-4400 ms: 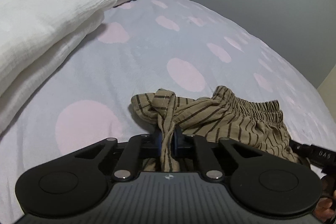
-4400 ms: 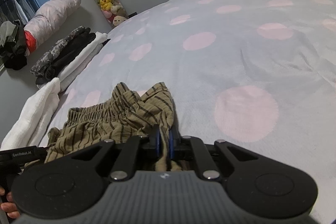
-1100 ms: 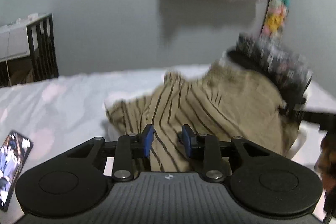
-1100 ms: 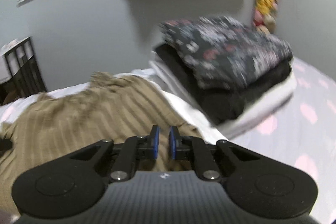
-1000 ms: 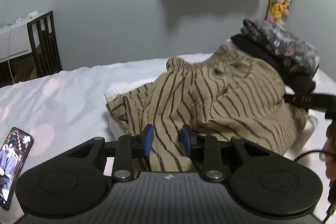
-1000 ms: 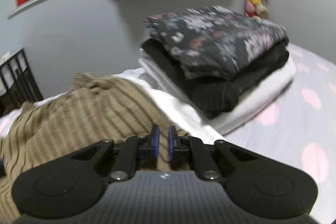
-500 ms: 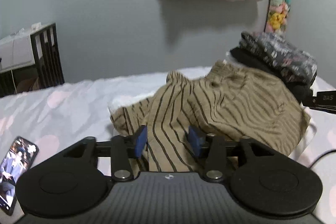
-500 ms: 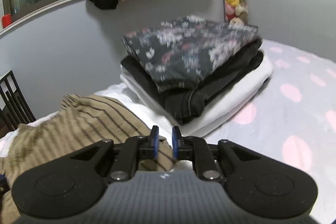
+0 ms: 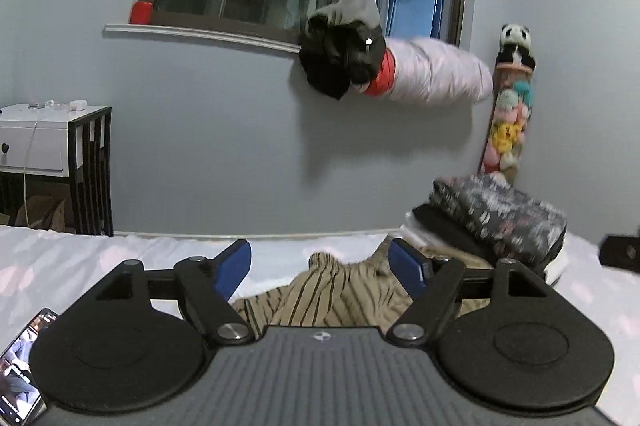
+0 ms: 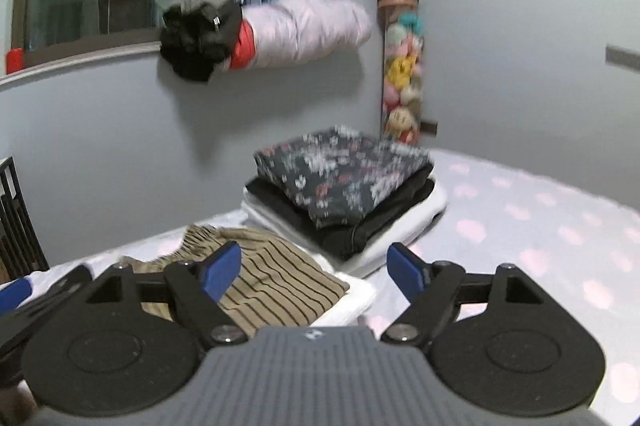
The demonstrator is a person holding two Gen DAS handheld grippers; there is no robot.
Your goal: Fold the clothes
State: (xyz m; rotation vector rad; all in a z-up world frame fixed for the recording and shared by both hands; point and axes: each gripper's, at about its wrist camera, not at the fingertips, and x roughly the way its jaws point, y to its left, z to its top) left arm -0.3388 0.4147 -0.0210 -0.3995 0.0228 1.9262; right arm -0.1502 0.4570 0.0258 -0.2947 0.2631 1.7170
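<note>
The tan striped shorts [image 10: 276, 278] lie folded on a white folded cloth [image 10: 354, 300], just left of a stack of folded clothes [image 10: 344, 186] topped by a dark floral piece. My right gripper [image 10: 314, 270] hovers above and behind them, its jaws opening wide with nothing pressed between the pads. In the left wrist view the shorts [image 9: 336, 296] show low between the blue pads of my left gripper [image 9: 320, 266], whose jaws are also opening and touch no cloth. The left gripper's blue pad [image 10: 14, 290] peeks in at the right view's lower left.
The bed [image 10: 540, 226] has a pale sheet with pink dots. A phone [image 9: 20, 374] lies on it at the lower left. A nightstand [image 9: 52, 154] stands by the wall. The clothes stack [image 9: 500, 222] sits at the right, and a tube of plush toys [image 10: 402, 66] hangs in the corner.
Both grippers let go of the striped shorts and spread wide. Both rose and drew back, the right one swinging farther. The shorts now rest on the white cloth.
</note>
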